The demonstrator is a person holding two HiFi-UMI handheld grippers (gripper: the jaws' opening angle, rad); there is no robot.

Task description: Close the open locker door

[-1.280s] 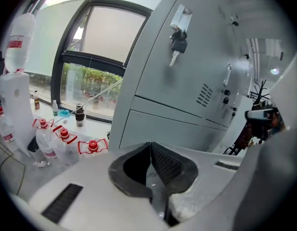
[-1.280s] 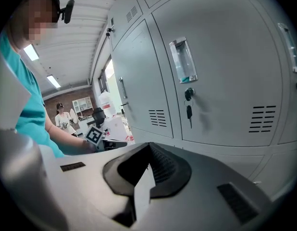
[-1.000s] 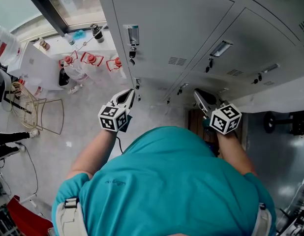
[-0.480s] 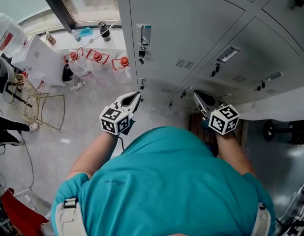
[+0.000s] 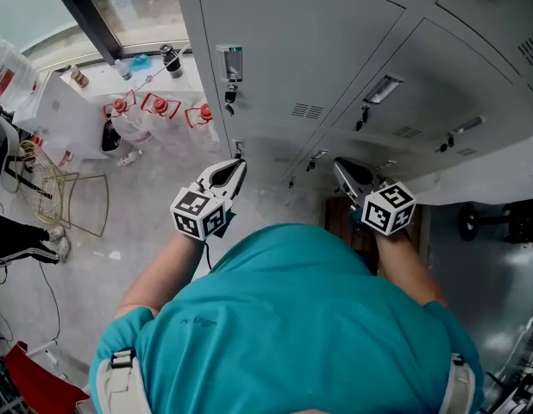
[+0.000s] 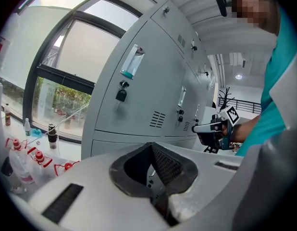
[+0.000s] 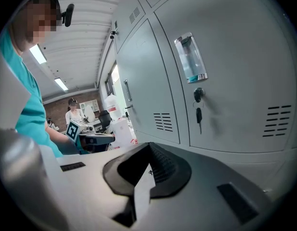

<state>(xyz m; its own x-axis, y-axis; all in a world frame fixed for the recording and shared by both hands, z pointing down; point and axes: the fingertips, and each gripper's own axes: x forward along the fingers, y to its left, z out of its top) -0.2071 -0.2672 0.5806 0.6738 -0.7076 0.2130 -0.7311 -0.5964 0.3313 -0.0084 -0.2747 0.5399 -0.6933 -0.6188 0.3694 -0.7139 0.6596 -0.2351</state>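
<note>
Lockers (image 5: 335,67) are standing in a grey steel bank ahead of the person, whose teal shirt (image 5: 292,317) is filling the lower head view. Every front facing the cameras is sitting flush, smooth and pale grey with vent slots, so the open locker door is not showing plainly. A pale panel (image 5: 473,172) low on the right, beside a brown patch (image 5: 342,221) under the right gripper (image 5: 339,164), may be it, though I cannot tell.

Judging from that, the main risk is pushing the wrong front, or shoving an unseen door so hard that it is bouncing back. Painted steel is probably letting hard tips slide.

The left gripper (image 5: 240,166) is hovering near a lower latch (image 5: 238,148), its fingers pressed together on nothing. The right gripper's fingers are likewise meeting, empty. Keys (image 7: 199,114) are dangling from locks and could be catching a passing tip.
</note>
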